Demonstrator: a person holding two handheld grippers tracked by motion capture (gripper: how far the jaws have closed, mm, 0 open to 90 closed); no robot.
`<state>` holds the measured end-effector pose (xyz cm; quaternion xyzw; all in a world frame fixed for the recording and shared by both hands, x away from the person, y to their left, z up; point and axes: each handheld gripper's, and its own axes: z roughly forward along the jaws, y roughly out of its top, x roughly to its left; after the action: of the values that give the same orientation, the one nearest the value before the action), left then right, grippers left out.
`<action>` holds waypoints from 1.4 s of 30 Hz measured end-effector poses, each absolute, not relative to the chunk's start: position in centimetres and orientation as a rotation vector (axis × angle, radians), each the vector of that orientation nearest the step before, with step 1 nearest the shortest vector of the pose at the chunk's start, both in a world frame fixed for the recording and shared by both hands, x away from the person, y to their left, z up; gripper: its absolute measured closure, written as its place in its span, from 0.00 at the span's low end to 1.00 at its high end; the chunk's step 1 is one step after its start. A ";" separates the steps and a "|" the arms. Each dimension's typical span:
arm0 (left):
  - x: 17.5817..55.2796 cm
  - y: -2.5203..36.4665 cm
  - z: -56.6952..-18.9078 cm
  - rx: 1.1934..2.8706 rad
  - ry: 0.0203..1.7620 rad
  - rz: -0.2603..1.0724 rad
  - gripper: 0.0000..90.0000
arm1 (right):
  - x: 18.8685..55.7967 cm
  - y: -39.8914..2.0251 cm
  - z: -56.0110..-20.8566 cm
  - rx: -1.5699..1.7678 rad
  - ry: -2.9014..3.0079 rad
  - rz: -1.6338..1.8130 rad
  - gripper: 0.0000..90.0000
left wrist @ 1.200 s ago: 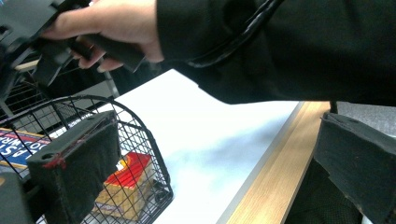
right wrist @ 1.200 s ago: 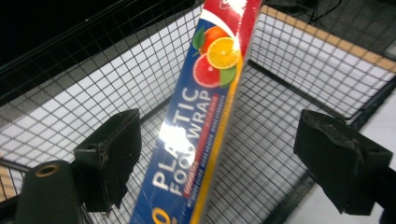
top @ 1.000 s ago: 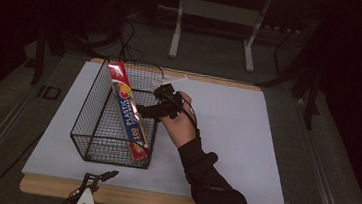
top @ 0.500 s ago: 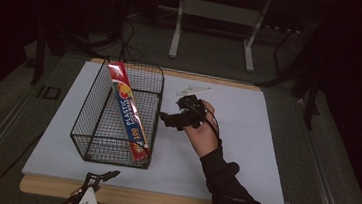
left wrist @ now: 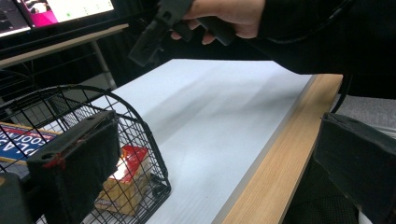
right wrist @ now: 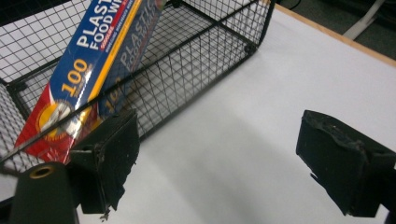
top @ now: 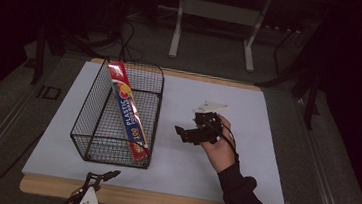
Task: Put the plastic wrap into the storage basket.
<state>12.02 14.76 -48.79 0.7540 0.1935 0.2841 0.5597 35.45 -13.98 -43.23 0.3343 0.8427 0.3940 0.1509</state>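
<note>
High view: plastic food wrap box (top: 127,114) leans tilted inside wire basket (top: 101,87), left on table (top: 248,113) | right gripper (top: 184,133) right of basket, jaws wide, empty | left gripper (top: 101,177) near edge, jaws wide, empty | right gripper view reads "PLASTIC FOOD", "100"

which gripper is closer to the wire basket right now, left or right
Left, narrowly. The left gripper sits just off the wire basket at its near end, by the table edge. The right gripper, jaws open and empty, hangs further off its long right side.

Dim room, bright tabletop, soft shadows
</note>
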 end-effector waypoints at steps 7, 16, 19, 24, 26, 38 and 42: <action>12.0 14.8 -48.8 1.777 0.460 0.673 0.01 | 35.0 -16.7 -44.0 0.974 2.410 1.130 0.15; 12.0 14.7 -48.8 1.784 0.456 0.674 0.01 | 33.5 -19.7 -46.0 1.008 2.424 1.140 0.15; 12.0 14.6 -48.8 1.787 0.454 0.675 0.01 | 33.0 -20.2 -46.5 1.001 2.435 1.124 0.15; 12.0 14.6 -48.8 1.786 0.456 0.675 0.01 | 32.3 -21.2 -47.3 0.998 2.440 1.108 0.15; 12.0 14.6 -48.8 1.788 0.455 0.676 0.01 | 32.0 -21.5 -47.6 1.008 2.434 1.109 0.15; 11.8 14.5 -48.8 1.791 0.443 0.673 0.01 | 31.7 -22.5 -49.1 1.037 2.417 1.076 0.15; 11.7 14.5 -48.8 1.789 0.435 0.668 0.01 | 31.8 -22.5 -49.2 1.010 2.409 1.057 0.16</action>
<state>11.69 14.46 -48.77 0.7584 0.1842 0.2832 0.5575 31.77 -22.52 -49.19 0.3537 0.8437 0.3702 0.1614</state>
